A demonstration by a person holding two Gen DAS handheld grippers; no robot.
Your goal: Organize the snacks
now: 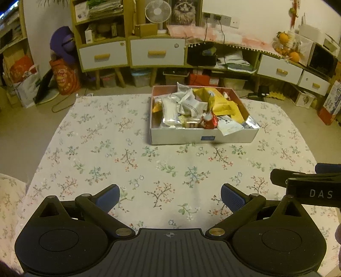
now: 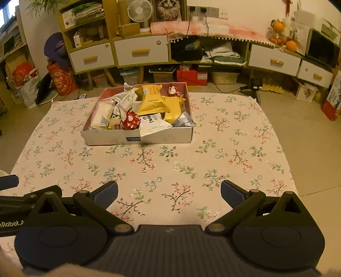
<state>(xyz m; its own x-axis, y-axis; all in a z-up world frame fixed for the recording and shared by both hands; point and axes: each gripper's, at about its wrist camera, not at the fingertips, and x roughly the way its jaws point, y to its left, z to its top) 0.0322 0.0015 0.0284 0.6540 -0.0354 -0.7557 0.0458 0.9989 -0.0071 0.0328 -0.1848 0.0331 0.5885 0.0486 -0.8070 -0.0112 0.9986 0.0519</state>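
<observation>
The snack box [image 1: 204, 138] stands on the far half of the bench [image 1: 106, 149], which is covered with a flowered cloth. It is a shallow grey cardboard box, and it is full of packets lying over each other: yellow bags [image 2: 157, 102] toward the back and right, white and silver wrappers [image 1: 189, 102] in the middle, a long pale packet [image 1: 169, 113] at the left side, and a small red wrapper [image 2: 131, 121] near the front wall. One white packet [image 2: 152, 125] hangs over the front edge.

Your left gripper [image 1: 170, 196] is over the near part of the bench, well apart from the box. Its jaws stand wide open with nothing between them. Your right gripper [image 2: 169, 192] is just beside it, also over bare cloth, with jaws wide open and nothing in them.

Behind the bench you see cabinets with white drawers [image 1: 156, 52], a fan [image 2: 140, 10] and oranges [image 2: 291, 45].
</observation>
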